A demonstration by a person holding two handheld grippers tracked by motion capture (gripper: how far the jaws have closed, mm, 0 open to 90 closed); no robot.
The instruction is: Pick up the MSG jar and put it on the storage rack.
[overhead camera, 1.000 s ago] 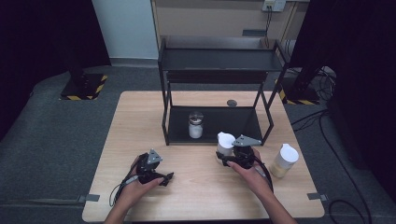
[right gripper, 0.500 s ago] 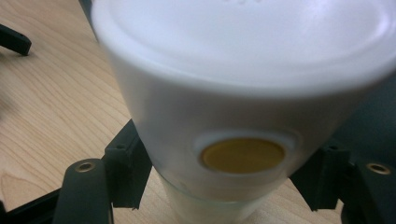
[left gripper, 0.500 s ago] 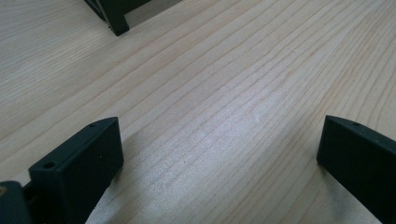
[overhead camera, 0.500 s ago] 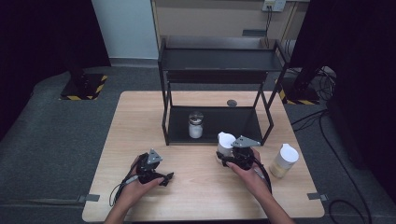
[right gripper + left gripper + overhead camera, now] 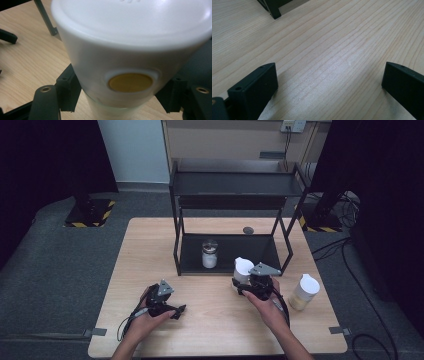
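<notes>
Two black jaws of the right gripper (image 5: 248, 284) are pressing on the white-capped clear bottle (image 5: 243, 269), gripping it just under the cap on the glass neck, as the right gripper view is showing with the bottle (image 5: 130, 65) wedged between the pads. That bottle is standing on the pale wooden table (image 5: 150, 250) at about five o'clock from the black metal two-tier shelf (image 5: 235, 185), just in front of its lower tier. A judgement from this: the grip is sitting high on the bottle, near a smooth, tapering cap, so the body could be swinging below the pads on any lift, or slipping down through them if the squeeze is slackening. The shelf's front right leg (image 5: 286, 247) is standing at roughly one o'clock from the bottle, and a hurried carry toward the lower tier could be knocking the bottle against it. Inside that tier a small glass jar with a dark lid (image 5: 209, 253) is standing at about eleven o'clock from the held bottle, and a careless placing could be tipping it. A second white-capped bottle with yellowish contents (image 5: 304, 292) is standing at three o'clock from the right hand, near enough for an elbow or cable to be catching it. The left gripper (image 5: 176, 310) is resting wide apart on bare wood at the table's seven o'clock, holding nothing.
</notes>
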